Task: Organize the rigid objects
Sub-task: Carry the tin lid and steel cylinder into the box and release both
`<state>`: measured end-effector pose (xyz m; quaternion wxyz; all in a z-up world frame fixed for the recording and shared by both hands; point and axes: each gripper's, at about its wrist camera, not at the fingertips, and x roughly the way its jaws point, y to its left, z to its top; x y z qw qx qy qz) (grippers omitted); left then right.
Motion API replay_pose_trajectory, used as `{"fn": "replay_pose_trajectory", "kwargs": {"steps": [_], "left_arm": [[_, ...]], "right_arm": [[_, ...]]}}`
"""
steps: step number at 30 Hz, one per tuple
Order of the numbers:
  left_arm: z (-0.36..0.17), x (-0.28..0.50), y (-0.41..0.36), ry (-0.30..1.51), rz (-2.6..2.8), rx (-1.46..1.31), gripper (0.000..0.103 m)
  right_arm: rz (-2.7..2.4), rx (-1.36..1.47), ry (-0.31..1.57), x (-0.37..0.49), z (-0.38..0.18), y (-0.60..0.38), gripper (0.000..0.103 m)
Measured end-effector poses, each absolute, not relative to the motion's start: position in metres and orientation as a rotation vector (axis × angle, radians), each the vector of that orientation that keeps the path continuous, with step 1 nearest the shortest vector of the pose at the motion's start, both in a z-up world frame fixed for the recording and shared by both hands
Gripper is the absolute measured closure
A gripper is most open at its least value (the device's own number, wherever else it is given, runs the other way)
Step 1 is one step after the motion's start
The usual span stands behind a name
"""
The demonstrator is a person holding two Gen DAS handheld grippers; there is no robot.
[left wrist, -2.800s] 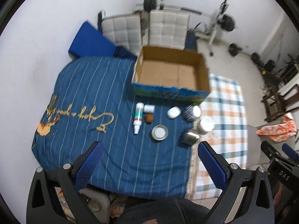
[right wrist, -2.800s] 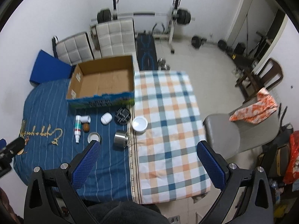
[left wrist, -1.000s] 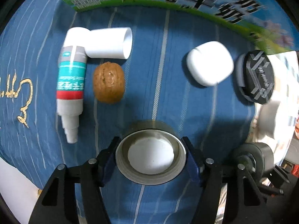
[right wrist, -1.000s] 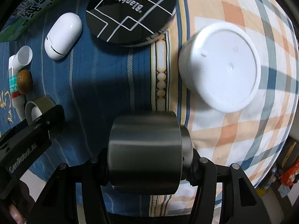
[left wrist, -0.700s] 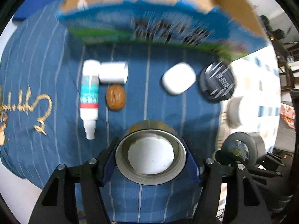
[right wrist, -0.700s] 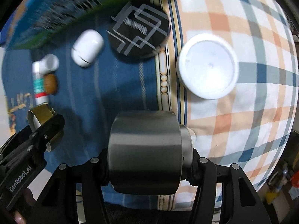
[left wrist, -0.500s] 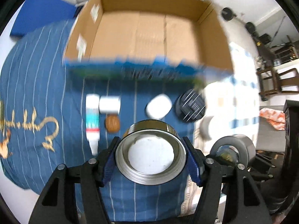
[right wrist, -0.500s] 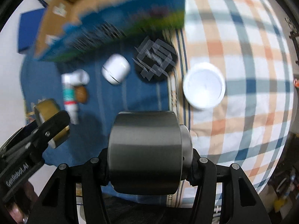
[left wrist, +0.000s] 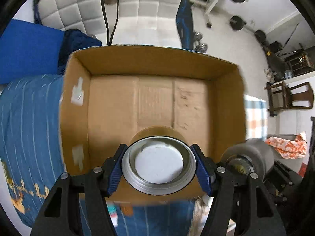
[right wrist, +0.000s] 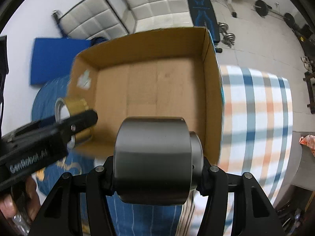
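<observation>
Between left tool (left wrist: 159, 170) pads: tape roll (left wrist: 158, 168) (clamped).

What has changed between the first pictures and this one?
Each claw has taken an item off the bed: the left claw the gold tin, the right claw the steel cylinder. Both now hang over the cardboard box. The box is unmoved, nothing in it.

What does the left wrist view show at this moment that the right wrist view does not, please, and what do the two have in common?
Only the left wrist view shows the gold tin's open mouth with its white inside, clamped between blue-padded fingers. Only the right wrist view shows the grey metal cylinder's smooth side close up and the person's hand behind the left gripper. Both show the empty cardboard box below, the blue striped cloth and both held items.
</observation>
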<state>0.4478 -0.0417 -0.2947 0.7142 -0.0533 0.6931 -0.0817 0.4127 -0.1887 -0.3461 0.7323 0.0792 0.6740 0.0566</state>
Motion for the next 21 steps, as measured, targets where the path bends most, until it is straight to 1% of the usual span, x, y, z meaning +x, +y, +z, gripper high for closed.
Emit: {"fn": "replay_pose_trajectory", "kwargs": {"steps": [2, 4, 6, 9, 14, 18, 21], "left_arm": [[-0.319, 0.47, -0.042, 1.576, -0.175, -0.139, 0.041], [-0.35, 0.492, -0.038, 1.638, -0.177, -0.18, 0.041], [-0.373, 0.505, -0.037, 1.683, -0.168, -0.21, 0.041], [-0.393, 0.518, -0.043, 1.707, -0.179, -0.21, 0.041], [-0.415, 0.531, -0.051, 1.752, -0.206, -0.277, 0.041], [-0.416, 0.535, -0.057, 1.751, -0.211, -0.268, 0.041], [-0.416, 0.531, -0.059, 1.764, -0.192, -0.237, 0.039]], "right_arm": [[0.103, 0.155, 1.504, 0.436, -0.37, -0.187, 0.043], [0.081, 0.129, 1.529, 0.458, -0.407, -0.179, 0.043], [0.064, 0.105, 1.544, 0.472, -0.426, -0.177, 0.043], [0.057, 0.093, 1.57, 0.492, -0.452, -0.175, 0.043], [0.076, 0.104, 1.589, 0.513, -0.465, -0.172, 0.042], [0.092, 0.067, 1.625, 0.521, -0.476, -0.169, 0.042], [0.095, 0.072, 1.627, 0.523, -0.473, -0.17, 0.039]]}}
